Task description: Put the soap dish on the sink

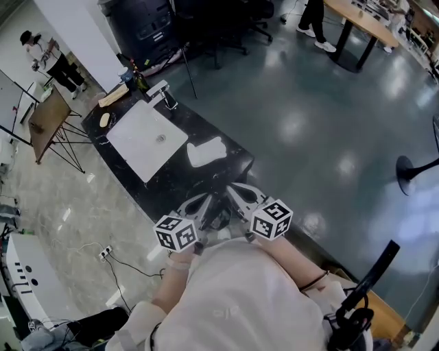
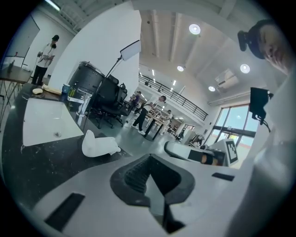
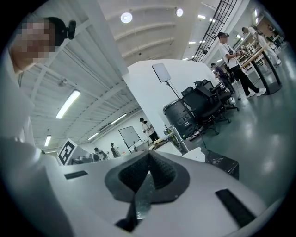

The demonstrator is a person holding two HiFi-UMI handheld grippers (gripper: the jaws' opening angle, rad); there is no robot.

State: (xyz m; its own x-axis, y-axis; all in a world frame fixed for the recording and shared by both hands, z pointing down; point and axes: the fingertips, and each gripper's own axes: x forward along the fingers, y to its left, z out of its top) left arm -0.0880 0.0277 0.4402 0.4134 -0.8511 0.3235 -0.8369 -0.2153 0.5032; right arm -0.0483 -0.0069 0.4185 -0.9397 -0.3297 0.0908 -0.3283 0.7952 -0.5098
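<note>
Short of the sink (image 1: 130, 147), over the black speckled counter (image 1: 171, 182): left gripper (image 2: 149, 173) and right gripper (image 3: 148, 169), ribbed dark pads (image 2: 135, 178) pressed together, nothing held. Just beside the sink, toward the grippers: white soap dish (image 2: 99, 144), a flat outline from the head view, lumpy and rounded from the left gripper view.

- The small things (image 1: 127, 81) at the far end of the counter (image 1: 230, 163), beyond the sink (image 1: 146, 139), are too small to identify.
- In the right gripper view, the right gripper (image 3: 148, 157) hides most of the white soap dish (image 3: 200, 154).
- The head view's top edge cuts off a standing person (image 1: 314, 20), and its right edge cuts off a floor stand (image 1: 411, 171).
</note>
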